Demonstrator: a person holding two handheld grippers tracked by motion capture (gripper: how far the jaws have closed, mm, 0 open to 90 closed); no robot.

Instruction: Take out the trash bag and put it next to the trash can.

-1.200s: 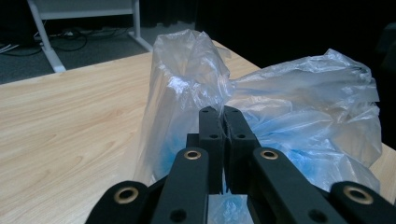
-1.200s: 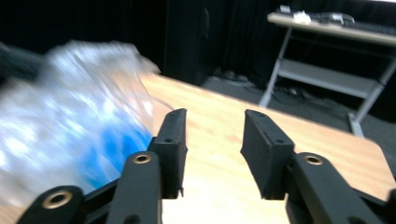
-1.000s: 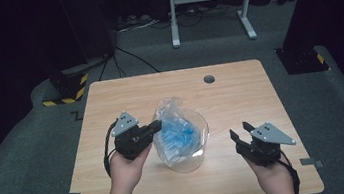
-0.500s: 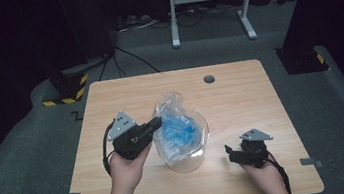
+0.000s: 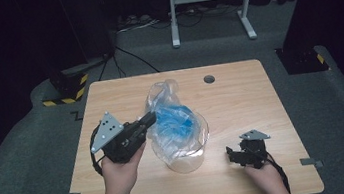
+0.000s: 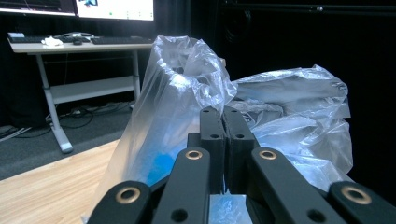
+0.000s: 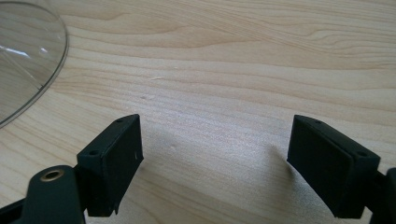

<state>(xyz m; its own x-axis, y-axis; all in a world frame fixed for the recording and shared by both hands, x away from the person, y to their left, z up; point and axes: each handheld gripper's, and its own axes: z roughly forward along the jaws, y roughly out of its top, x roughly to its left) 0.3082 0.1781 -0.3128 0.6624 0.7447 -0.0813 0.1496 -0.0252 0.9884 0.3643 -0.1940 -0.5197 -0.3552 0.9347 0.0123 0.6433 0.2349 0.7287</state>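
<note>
Bag (image 5: 171,122) of clear plastic with blue contents in glass bowl (image 5: 187,150) mid-table (image 5: 245,97), left tool (image 5: 149,120) clamped on bag's edge, right tool (image 7: 215,158) wide apart, low over bare wood beside bowl.

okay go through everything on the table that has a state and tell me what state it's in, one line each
Left gripper: shut, fingers pinching the bag.
Right gripper: open, holding nothing, low over the table.
Bag: clear plastic, crumpled, mouth standing up, sitting in the bowl.
Bowl: upright on the table, clear, holding the bag.
Blue contents: inside the bag; what they are is unclear.
</note>
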